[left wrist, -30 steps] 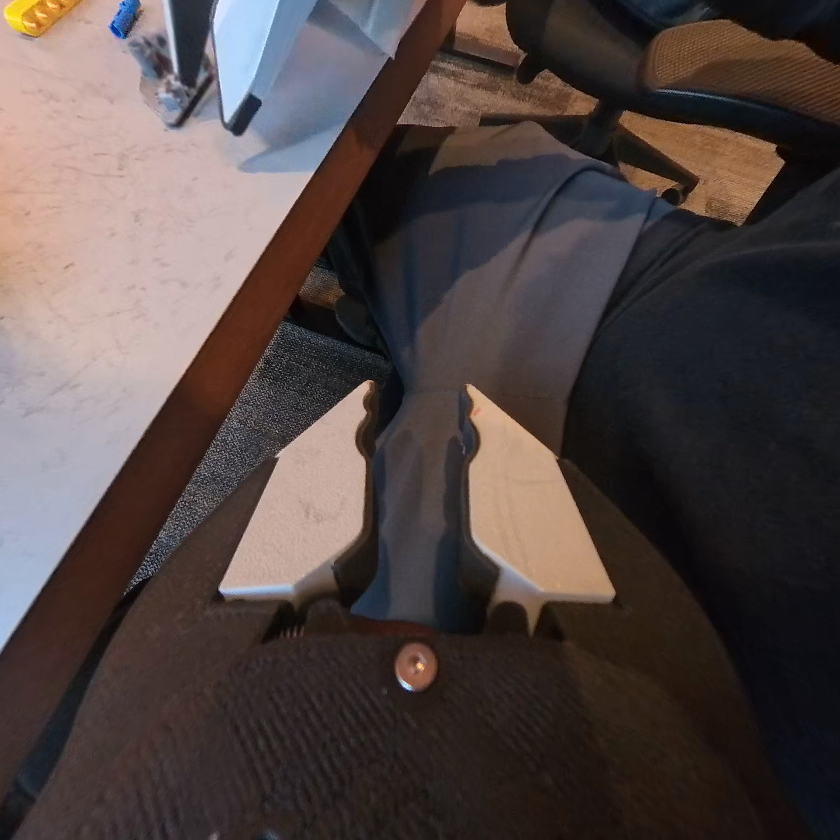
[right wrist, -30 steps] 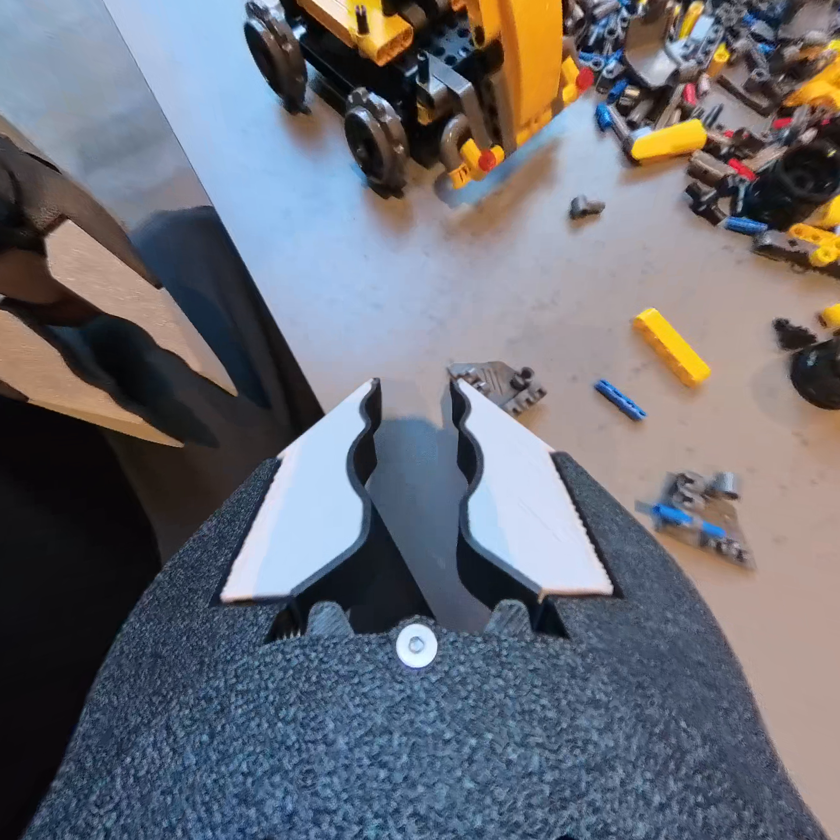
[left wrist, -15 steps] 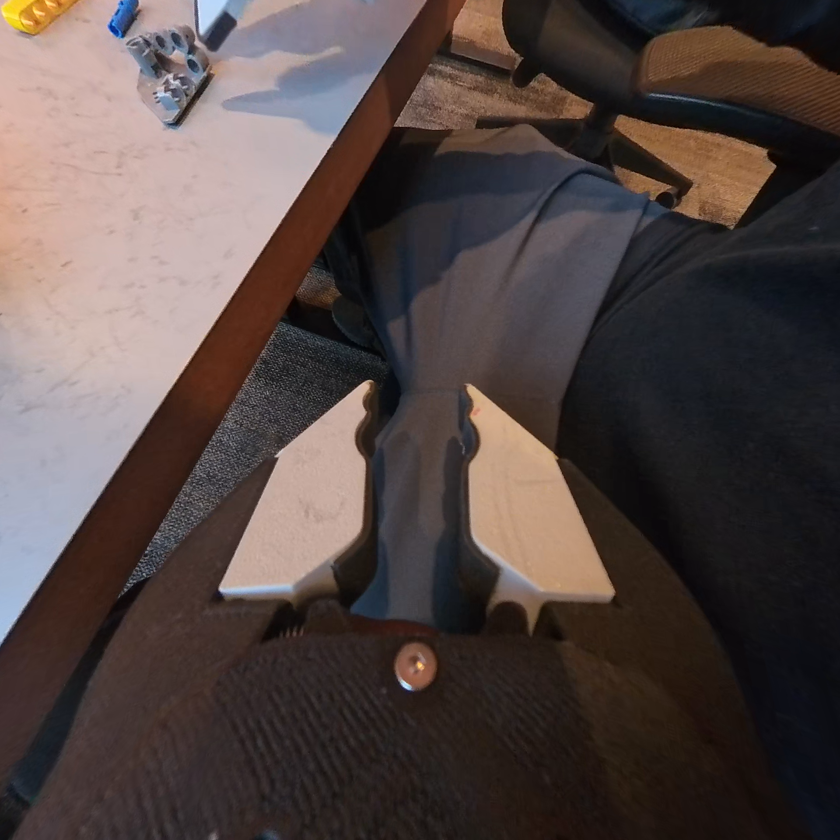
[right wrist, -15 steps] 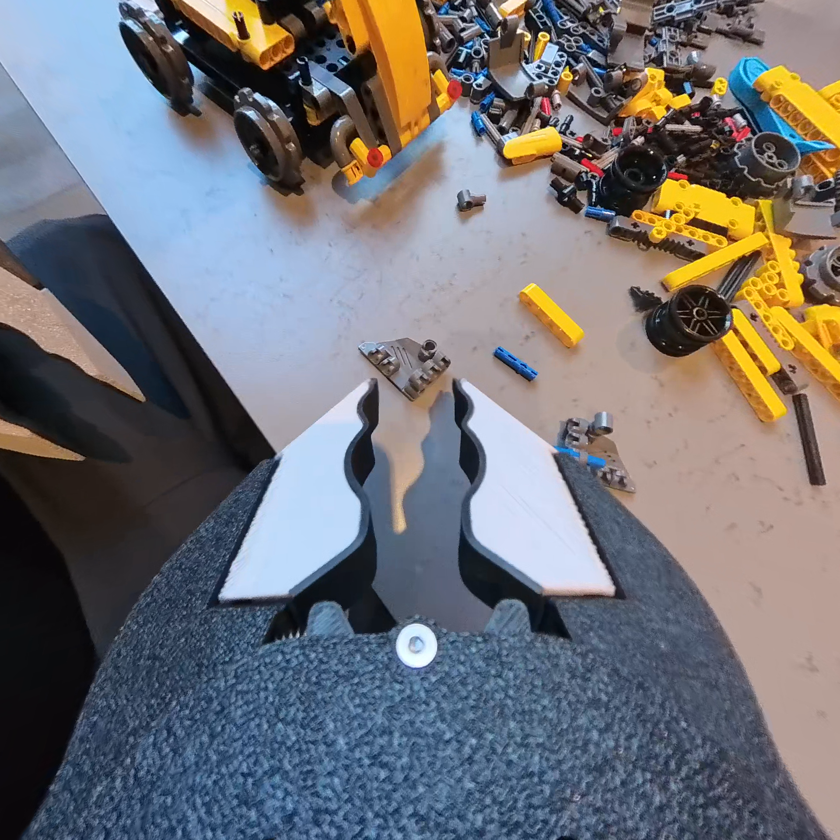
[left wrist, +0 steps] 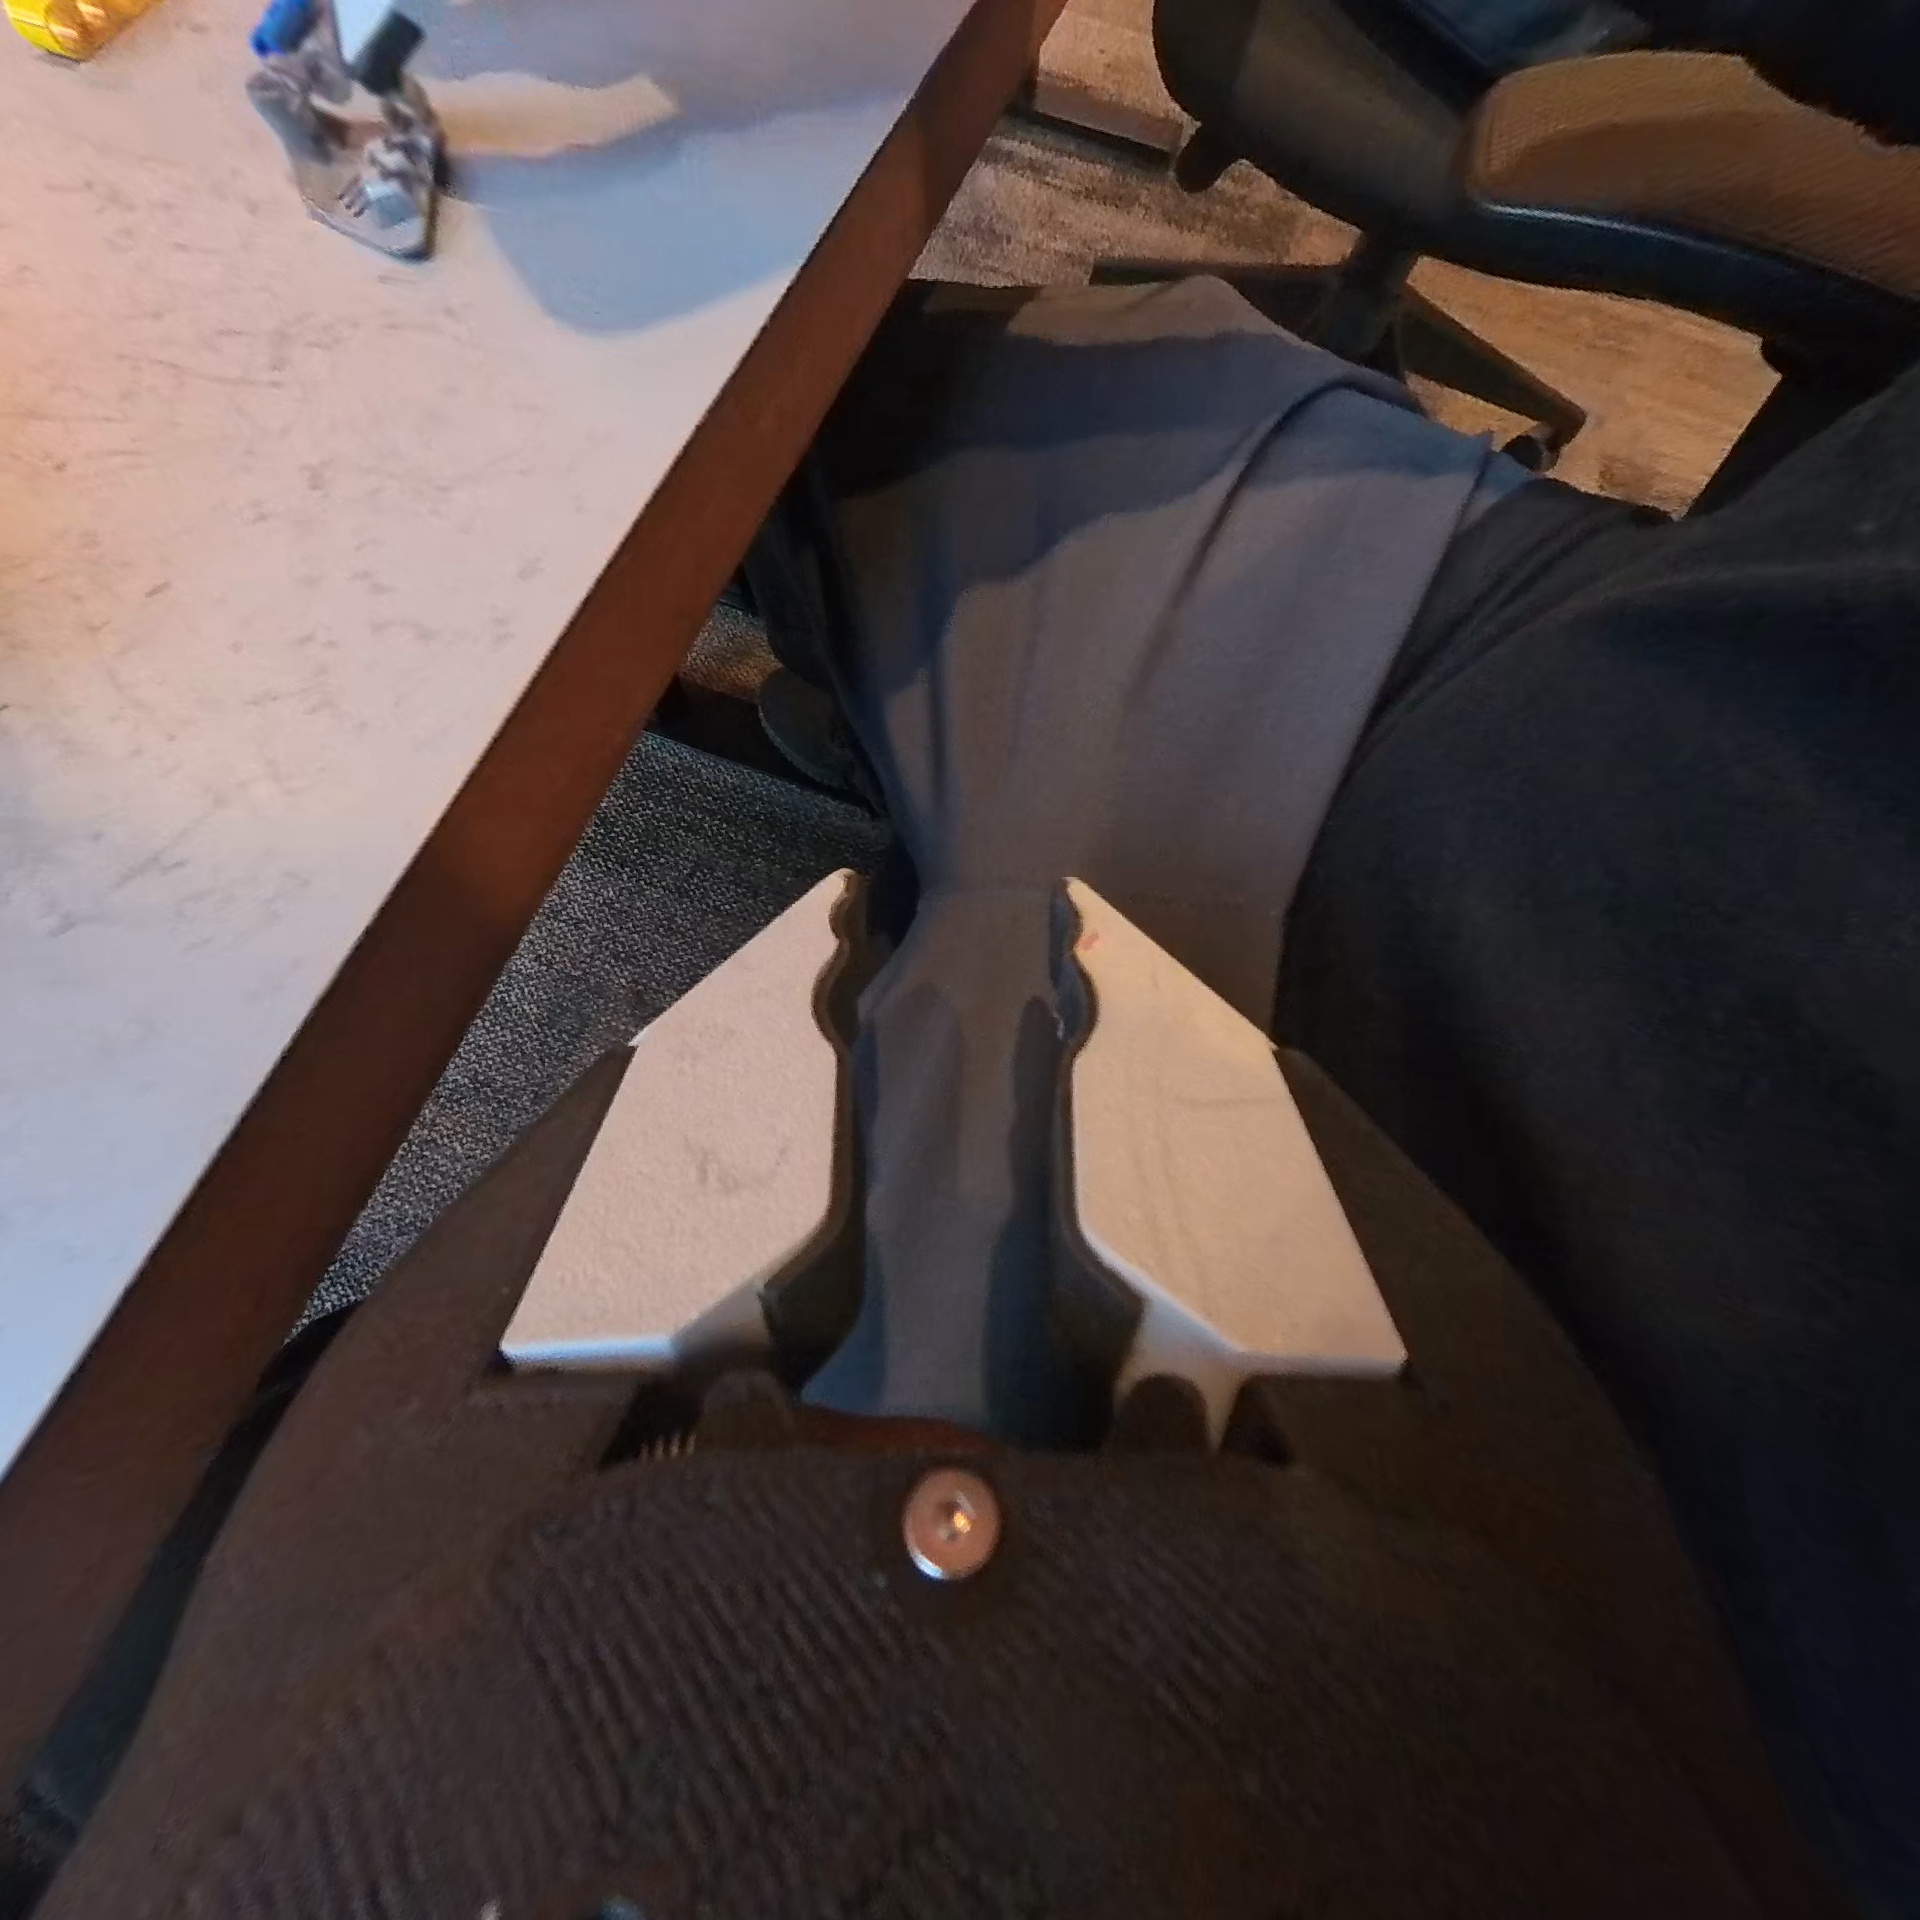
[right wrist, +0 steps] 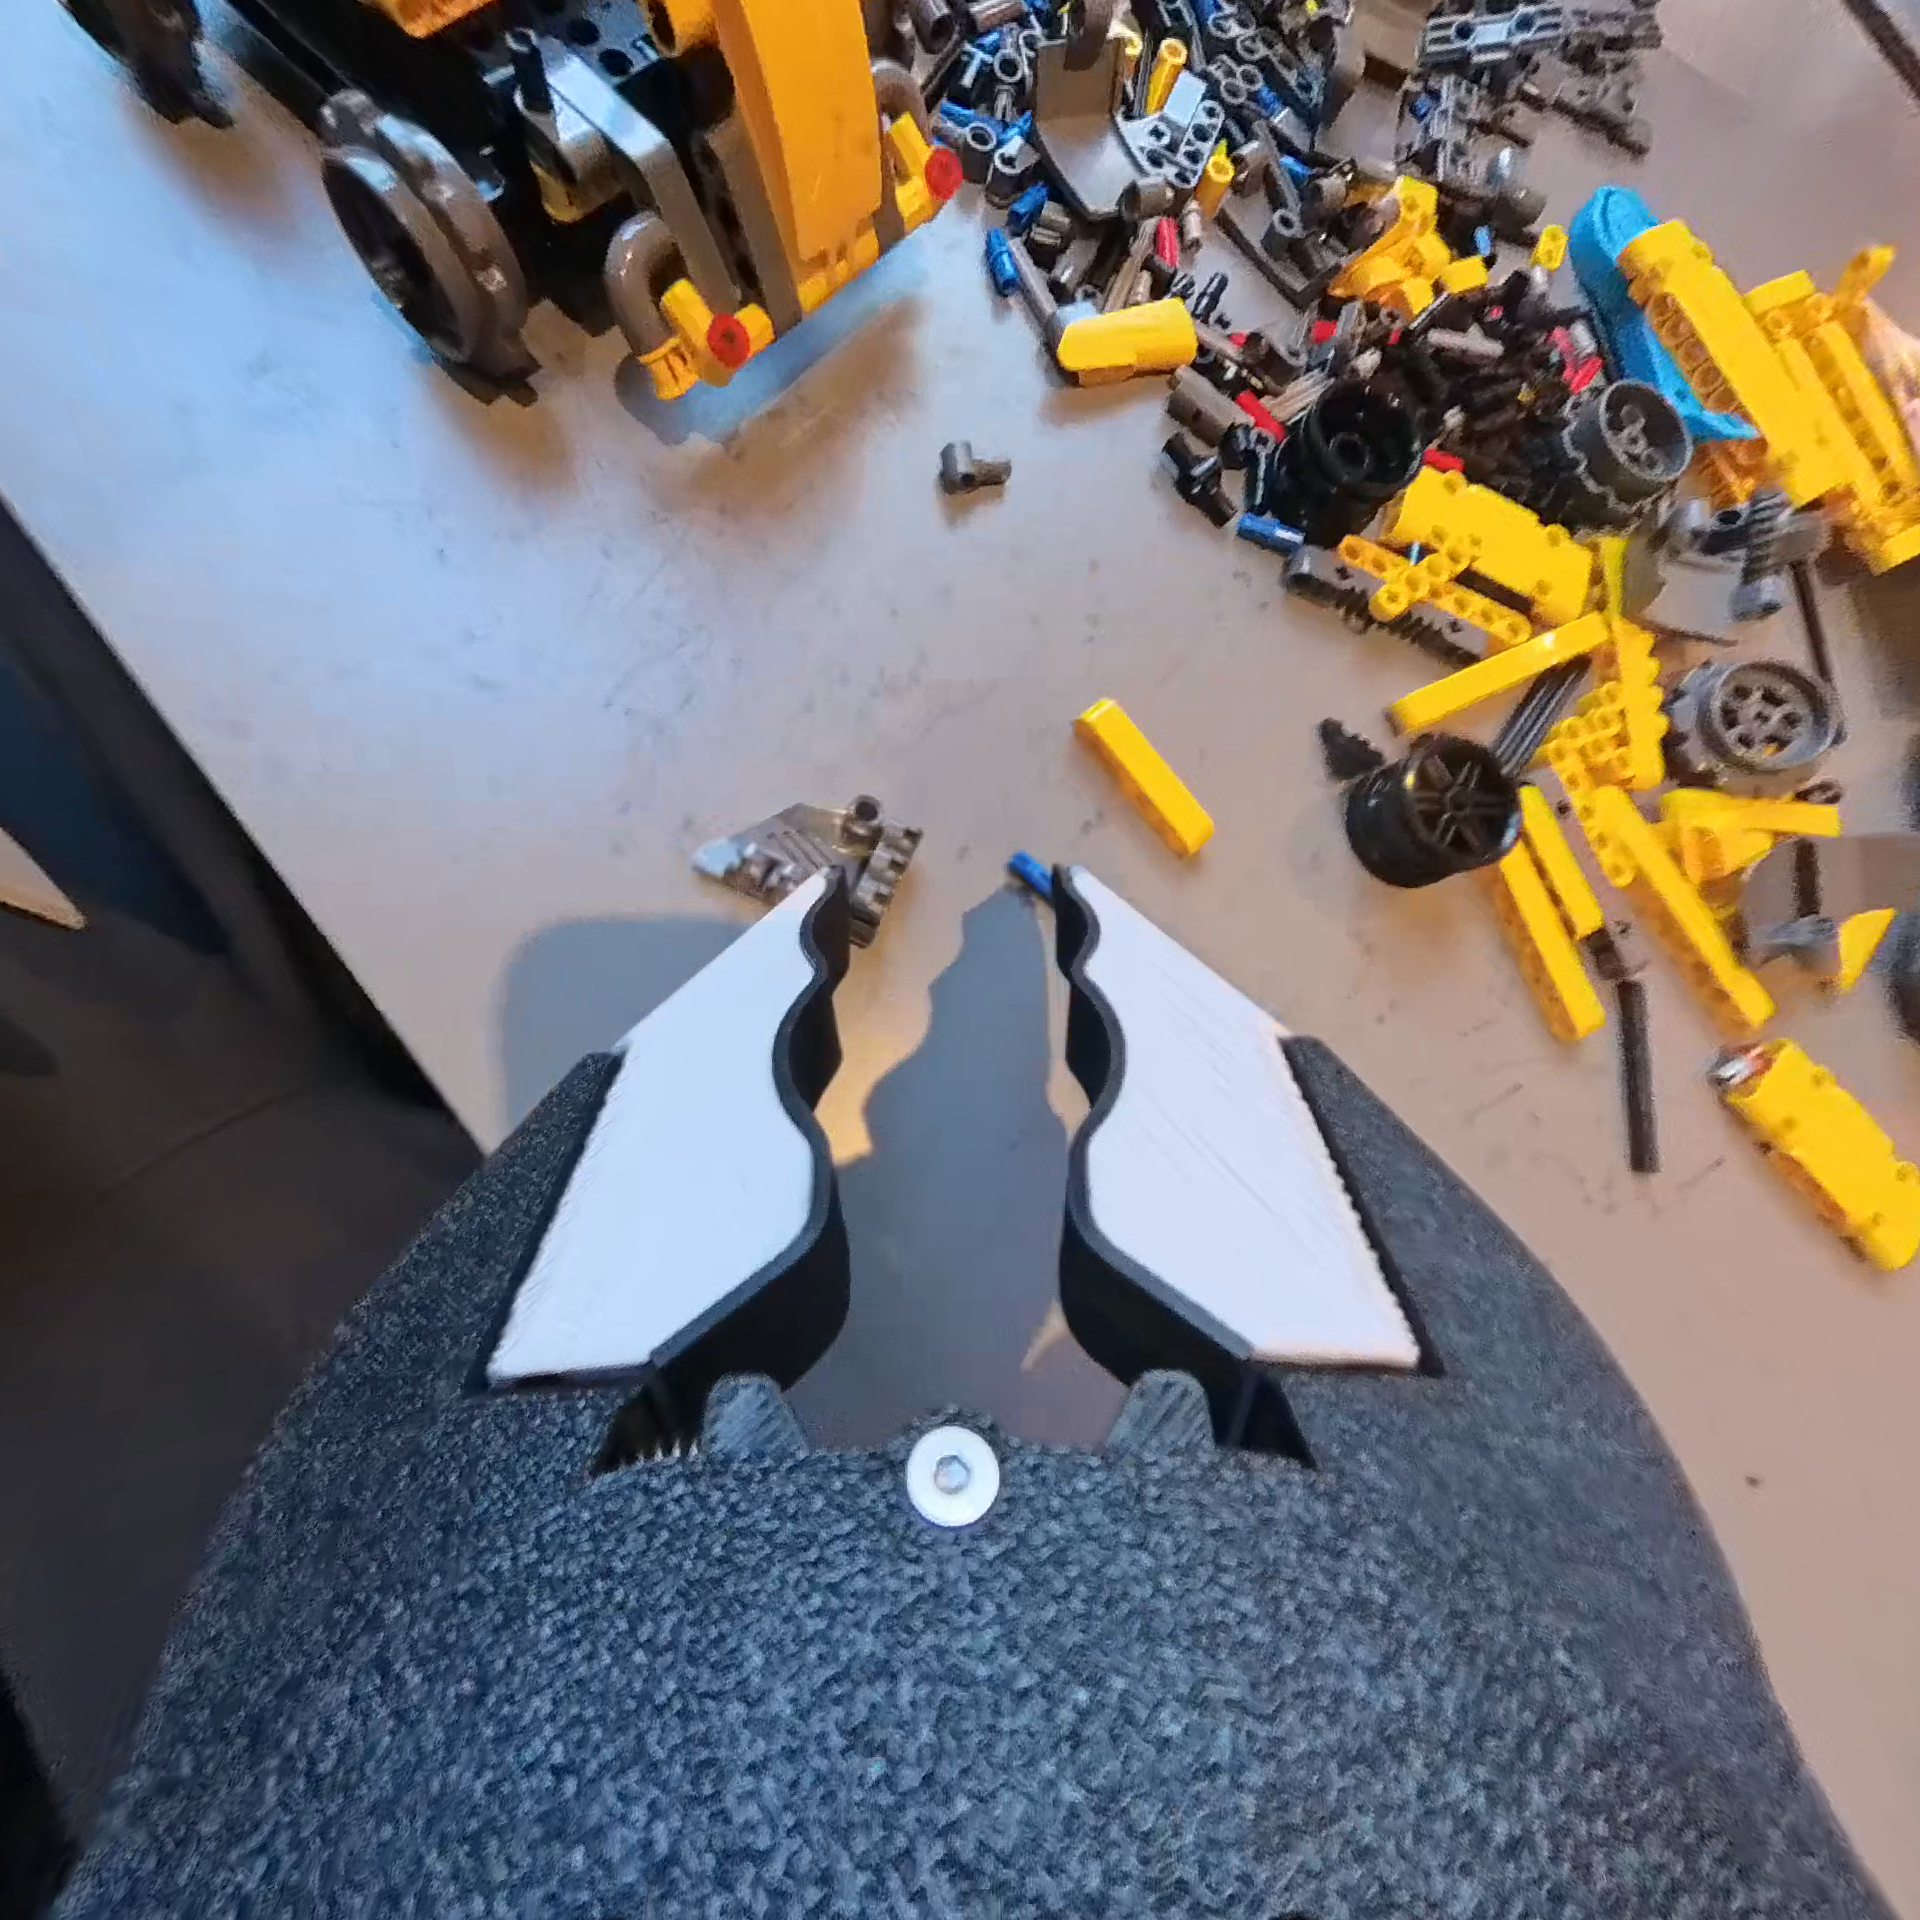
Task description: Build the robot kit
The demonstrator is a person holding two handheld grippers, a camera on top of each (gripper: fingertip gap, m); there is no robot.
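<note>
My right gripper (right wrist: 943, 883) is open and empty, low over the table near its front edge. A grey toothed plate piece (right wrist: 816, 847) lies at its left fingertip, a small blue pin (right wrist: 1027, 865) at its right fingertip, and a yellow bar (right wrist: 1143, 774) just beyond. A yellow and black toy vehicle (right wrist: 623, 177) stands at the far left. My left gripper (left wrist: 956, 894) is open and empty, off the table, over a person's grey trouser leg (left wrist: 1122, 623). The grey piece also shows in the left wrist view (left wrist: 348, 177).
A big heap of yellow, black and blue building pieces (right wrist: 1538, 499) with loose wheels (right wrist: 1434, 810) covers the right of the table (right wrist: 520, 623). The table's brown edge (left wrist: 582, 748) runs diagonally. An office chair (left wrist: 1558, 177) stands behind the person's dark top (left wrist: 1610, 935). My right gripper is the nearer one to the yellow bar (right wrist: 1143, 774): about 4 cm, against 25 cm.
My right gripper has moved forward and down toward the grey piece and blue pin, still open. My left gripper has stayed over the leg.
</note>
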